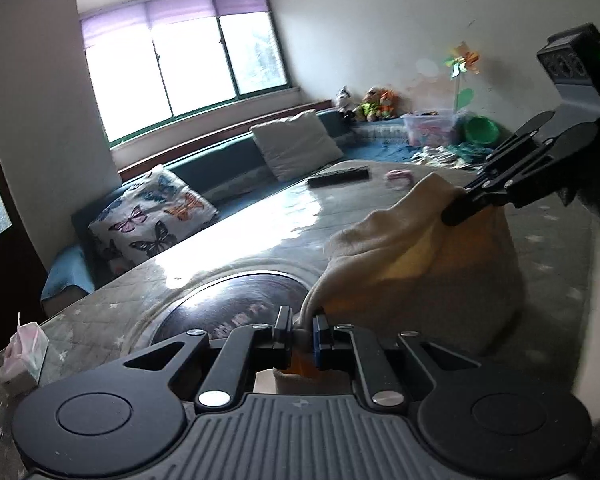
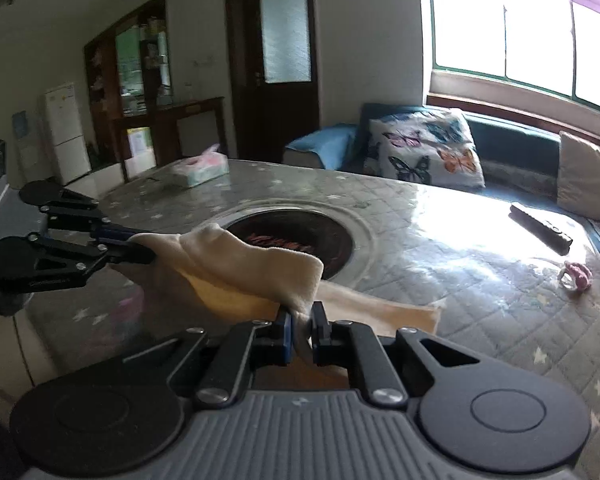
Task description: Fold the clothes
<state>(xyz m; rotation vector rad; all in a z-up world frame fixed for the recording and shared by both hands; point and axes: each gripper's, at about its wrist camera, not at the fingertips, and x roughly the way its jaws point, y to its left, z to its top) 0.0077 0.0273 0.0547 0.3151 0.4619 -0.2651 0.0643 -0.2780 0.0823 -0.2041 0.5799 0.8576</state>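
Observation:
A cream garment (image 1: 412, 240) with a yellow-orange inner side hangs lifted between both grippers above the table. My left gripper (image 1: 302, 330) is shut on one edge of it. My right gripper (image 2: 302, 330) is shut on the other edge, and it also shows in the left wrist view (image 1: 456, 206) at the right, pinching the cloth's top corner. The left gripper shows in the right wrist view (image 2: 144, 250) at the left, clamped on the cloth (image 2: 252, 268). A lower part of the garment (image 2: 384, 308) lies on the table.
The table (image 2: 440, 240) has a quilted star-patterned cover and a round dark inset (image 2: 300, 236) in the middle. On it are a tissue box (image 2: 200, 170), a dark remote (image 2: 540, 228) and a small pink object (image 2: 576, 276). A sofa with pillows (image 1: 156, 216) runs along the window.

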